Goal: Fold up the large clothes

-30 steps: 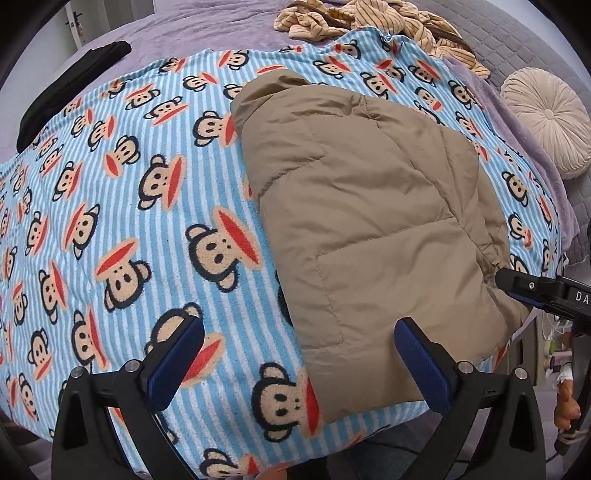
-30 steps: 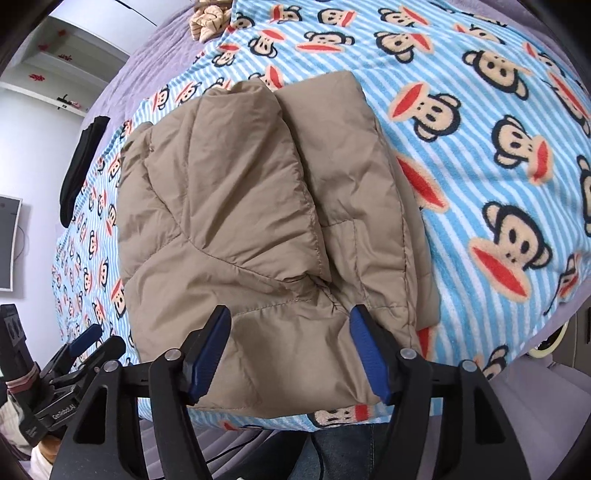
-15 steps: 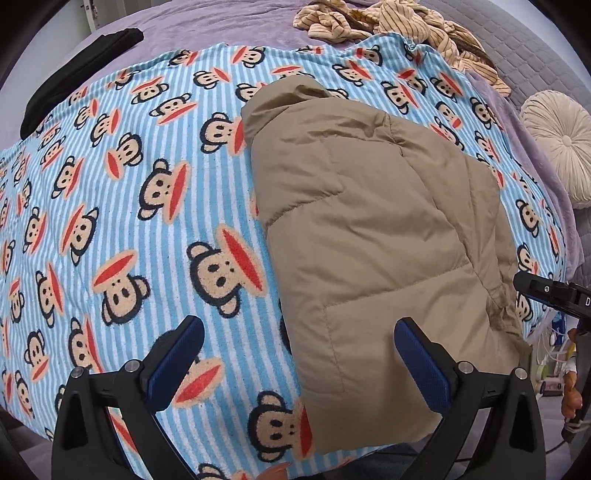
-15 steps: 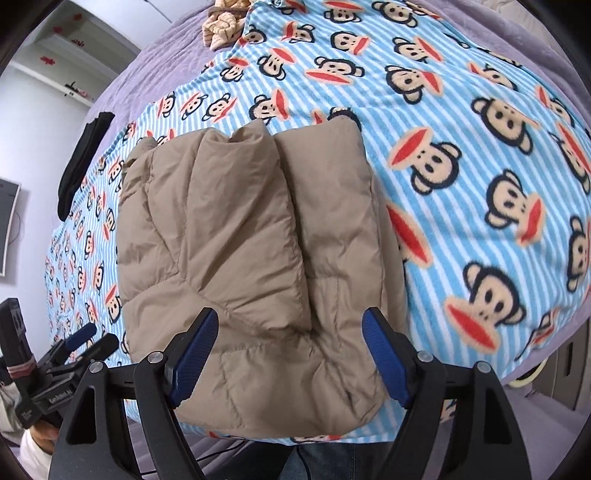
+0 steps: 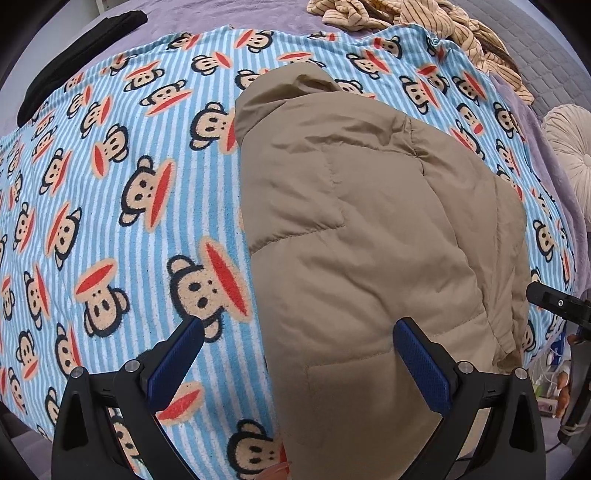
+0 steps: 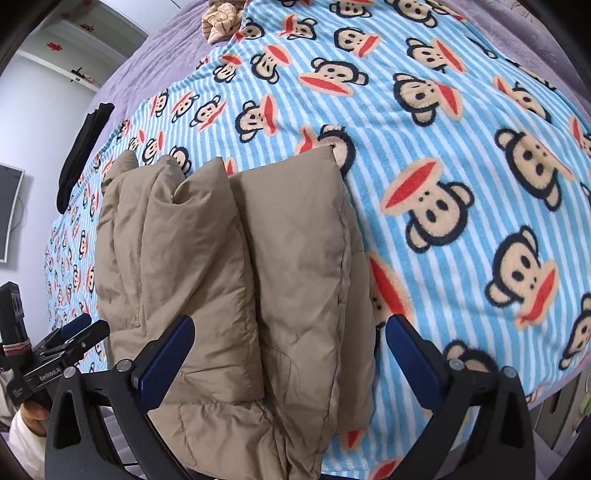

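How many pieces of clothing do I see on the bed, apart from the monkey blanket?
3. The tan puffer jacket lies folded on the blanket's near part. A striped beige garment lies crumpled at the far edge. A black garment lies far left. Others may be hidden.

The blanket (image 5: 110, 206) lies bare and flat left of the jacket (image 5: 369, 258), and right of it too. The jacket's puffy bulk blocks the middle; striped clothes (image 5: 424, 22) crowd the far edge.
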A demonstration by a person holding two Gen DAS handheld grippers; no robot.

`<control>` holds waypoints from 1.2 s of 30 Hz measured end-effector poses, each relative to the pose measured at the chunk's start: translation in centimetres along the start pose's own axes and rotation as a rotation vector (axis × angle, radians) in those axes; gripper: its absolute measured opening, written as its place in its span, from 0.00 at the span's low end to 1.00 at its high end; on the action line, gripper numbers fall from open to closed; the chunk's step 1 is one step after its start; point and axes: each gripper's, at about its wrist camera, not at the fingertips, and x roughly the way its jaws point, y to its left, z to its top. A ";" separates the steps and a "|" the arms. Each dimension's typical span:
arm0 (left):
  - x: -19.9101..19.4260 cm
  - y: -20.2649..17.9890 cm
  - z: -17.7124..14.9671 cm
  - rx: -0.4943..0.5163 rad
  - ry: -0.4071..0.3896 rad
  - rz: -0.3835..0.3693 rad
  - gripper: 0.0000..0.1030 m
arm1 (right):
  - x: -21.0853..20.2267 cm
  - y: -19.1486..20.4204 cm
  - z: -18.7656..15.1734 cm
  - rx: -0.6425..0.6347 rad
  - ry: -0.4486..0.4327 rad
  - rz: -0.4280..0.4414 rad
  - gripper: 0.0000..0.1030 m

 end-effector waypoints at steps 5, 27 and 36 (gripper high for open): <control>1.2 0.6 0.8 -0.045 0.021 -0.074 1.00 | 1.5 0.8 0.6 -0.052 0.064 0.049 1.00; 10.6 3.0 4.0 -0.240 0.151 -0.541 1.00 | 10.0 -3.7 4.4 -0.056 0.265 0.308 1.00; 8.5 -1.3 4.5 -0.150 0.071 -0.327 0.91 | 11.5 -4.9 4.6 0.075 0.289 0.364 1.00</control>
